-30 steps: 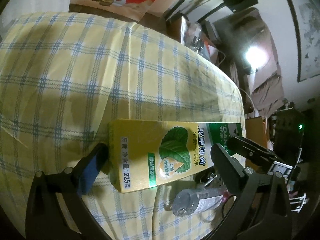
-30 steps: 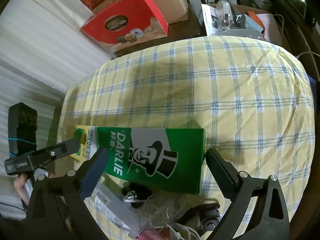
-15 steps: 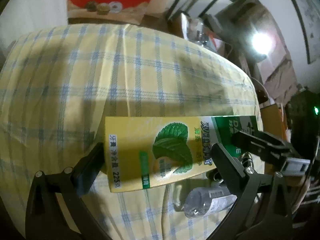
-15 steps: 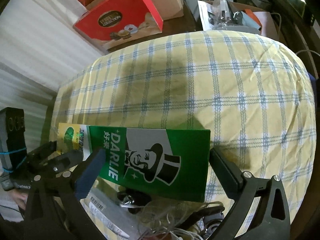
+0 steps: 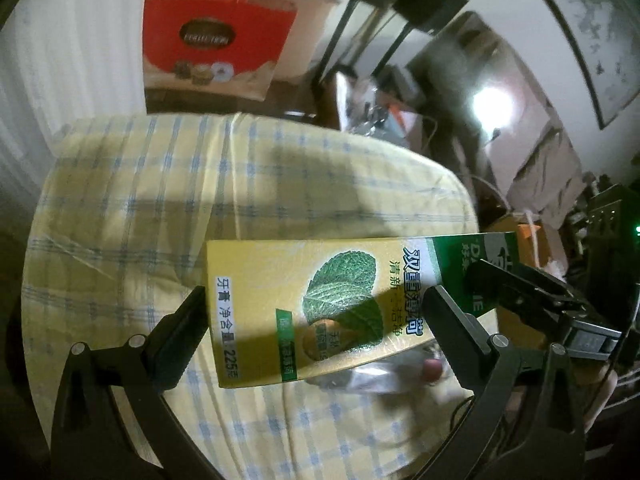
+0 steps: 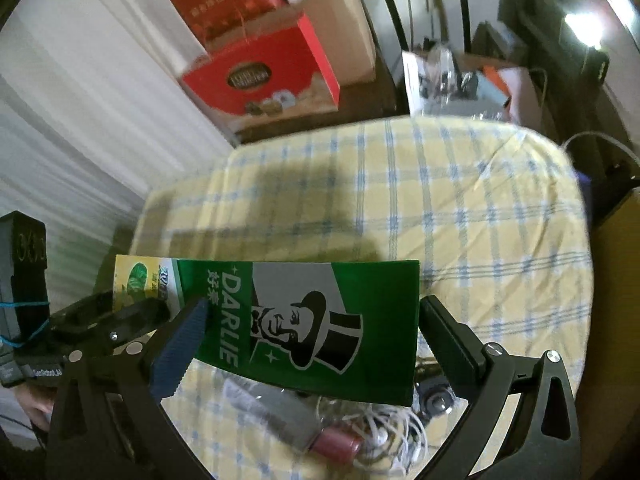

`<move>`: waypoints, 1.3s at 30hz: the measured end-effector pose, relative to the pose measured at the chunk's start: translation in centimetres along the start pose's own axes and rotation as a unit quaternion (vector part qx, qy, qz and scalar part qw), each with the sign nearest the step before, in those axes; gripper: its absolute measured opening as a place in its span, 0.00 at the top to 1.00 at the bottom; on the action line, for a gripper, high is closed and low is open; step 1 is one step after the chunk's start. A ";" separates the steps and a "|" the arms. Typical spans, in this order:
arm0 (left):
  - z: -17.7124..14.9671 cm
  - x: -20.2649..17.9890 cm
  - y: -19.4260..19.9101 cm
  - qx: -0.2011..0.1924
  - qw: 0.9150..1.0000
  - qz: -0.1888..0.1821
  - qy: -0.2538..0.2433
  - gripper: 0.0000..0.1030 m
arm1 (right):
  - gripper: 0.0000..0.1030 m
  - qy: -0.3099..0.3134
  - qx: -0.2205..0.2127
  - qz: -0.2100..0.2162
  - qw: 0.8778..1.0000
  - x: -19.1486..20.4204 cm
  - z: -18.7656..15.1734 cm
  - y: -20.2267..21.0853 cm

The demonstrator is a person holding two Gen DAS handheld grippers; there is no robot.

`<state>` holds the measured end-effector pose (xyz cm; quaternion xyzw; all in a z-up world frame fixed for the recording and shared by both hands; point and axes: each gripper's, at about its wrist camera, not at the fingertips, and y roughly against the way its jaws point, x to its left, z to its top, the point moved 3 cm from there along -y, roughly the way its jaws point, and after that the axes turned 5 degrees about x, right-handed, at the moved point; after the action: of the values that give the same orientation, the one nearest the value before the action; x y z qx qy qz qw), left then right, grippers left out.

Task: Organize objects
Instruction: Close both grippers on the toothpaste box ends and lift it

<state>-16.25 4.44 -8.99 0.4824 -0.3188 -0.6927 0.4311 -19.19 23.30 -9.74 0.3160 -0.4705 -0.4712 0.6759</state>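
Note:
A long Darlie toothpaste box (image 5: 280, 272) hangs level above the yellow checked tablecloth (image 5: 140, 200), carried between both grippers. My left gripper (image 5: 316, 306) is spread wide: its left finger presses the box's yellow end and its right finger crosses the box's face. My right gripper (image 6: 312, 330) is just as wide: its right finger meets the green end of the box (image 6: 320, 320) and its blue-padded left finger overlaps the front. Each gripper shows at the edge of the other's view.
Under the box on the cloth (image 6: 480, 220) lie a pink-capped tube (image 6: 336, 444), a tangle of white earphone cable (image 6: 384, 432) and a blurred clear bottle (image 5: 380, 376). A red gift box (image 6: 260, 76) and cardboard boxes stand beyond the far edge.
Both grippers have risen together with the toothpaste box. The table now looks smaller and farther below. The finger spacing has not changed.

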 end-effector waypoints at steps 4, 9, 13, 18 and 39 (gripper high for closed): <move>-0.5 -1.0 1.9 -0.019 1.000 0.001 -0.012 0.00 | 0.00 0.014 -0.032 -0.009 0.999 1.1 -0.5 2.7; -1.0 -2.1 4.2 -0.036 0.999 -0.004 -0.020 0.00 | 0.00 0.024 -0.059 -0.009 0.998 2.2 -1.5 5.1; -1.7 -3.4 6.7 -0.074 0.997 -0.005 -0.036 0.00 | 0.00 0.034 -0.085 -0.014 0.996 3.0 -2.3 7.4; -2.6 -4.7 9.9 -0.123 0.991 -0.005 -0.060 0.00 | 0.00 0.051 -0.125 -0.016 0.991 4.2 -2.8 10.8; -8.3 -9.6 19.0 -0.278 0.951 0.004 -0.133 0.00 | 0.00 0.133 -0.299 -0.037 0.944 9.0 -9.3 22.6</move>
<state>-1.32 4.83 8.32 0.2458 -0.1702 -0.8101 0.5043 -1.81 22.81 9.65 0.1762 -0.2022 -0.5687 0.7776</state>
